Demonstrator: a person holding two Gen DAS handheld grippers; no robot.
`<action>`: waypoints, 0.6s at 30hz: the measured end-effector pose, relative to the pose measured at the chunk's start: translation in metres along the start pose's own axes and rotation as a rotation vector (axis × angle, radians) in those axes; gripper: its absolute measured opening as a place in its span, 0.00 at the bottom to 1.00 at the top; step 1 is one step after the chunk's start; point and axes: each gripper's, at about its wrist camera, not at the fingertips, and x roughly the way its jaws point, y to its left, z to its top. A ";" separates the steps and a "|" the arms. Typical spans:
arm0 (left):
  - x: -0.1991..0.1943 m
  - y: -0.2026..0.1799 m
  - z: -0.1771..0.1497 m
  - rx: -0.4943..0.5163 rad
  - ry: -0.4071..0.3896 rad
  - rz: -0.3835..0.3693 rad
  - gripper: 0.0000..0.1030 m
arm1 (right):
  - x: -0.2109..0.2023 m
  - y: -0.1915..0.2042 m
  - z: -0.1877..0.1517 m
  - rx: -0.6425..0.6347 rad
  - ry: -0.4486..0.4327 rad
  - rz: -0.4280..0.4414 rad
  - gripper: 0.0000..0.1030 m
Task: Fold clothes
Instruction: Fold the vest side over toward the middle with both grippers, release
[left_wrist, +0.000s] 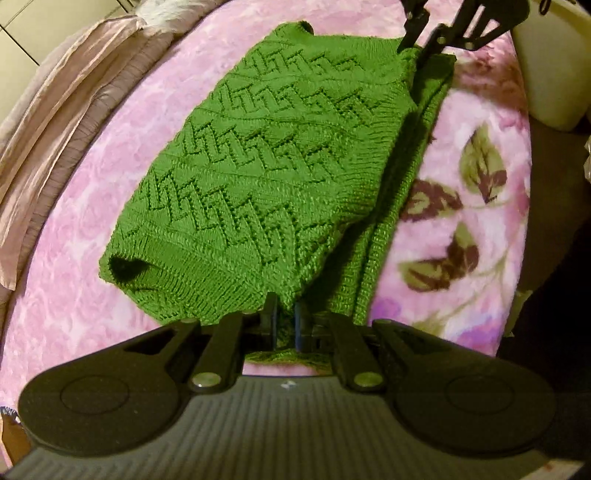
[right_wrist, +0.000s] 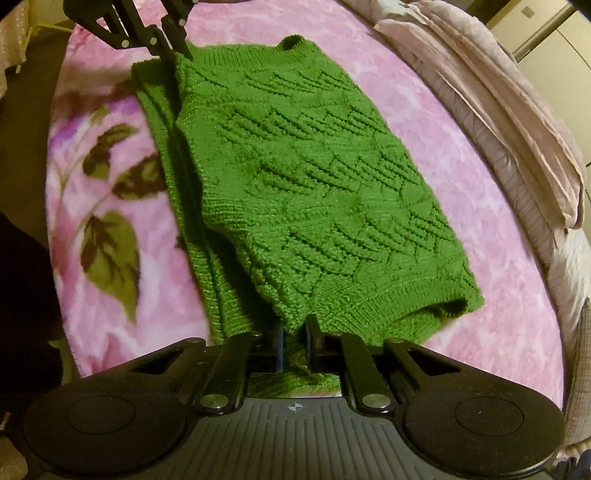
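Note:
A green knitted sweater lies folded lengthwise on a pink floral blanket. My left gripper is shut on the sweater's near edge, with knit bunched between its fingers. At the far end, my right gripper pinches the opposite edge. In the right wrist view the same sweater stretches away from my right gripper, which is shut on the ribbed hem. My left gripper grips the far corner there. The edge between the two grippers is raised slightly over a folded layer beneath.
Crumpled pale pink bedding runs along one side of the blanket. A white box-like object stands past the blanket's other edge, beside dark floor.

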 end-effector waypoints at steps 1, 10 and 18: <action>-0.005 -0.003 0.000 -0.009 0.009 -0.006 0.08 | -0.001 0.000 -0.001 0.012 0.018 0.014 0.23; -0.066 0.023 0.010 -0.226 0.081 0.044 0.16 | -0.058 -0.022 0.013 0.369 0.052 0.035 0.56; -0.112 0.063 0.029 -0.434 0.106 0.088 0.30 | -0.101 -0.049 0.049 0.741 0.017 0.063 0.57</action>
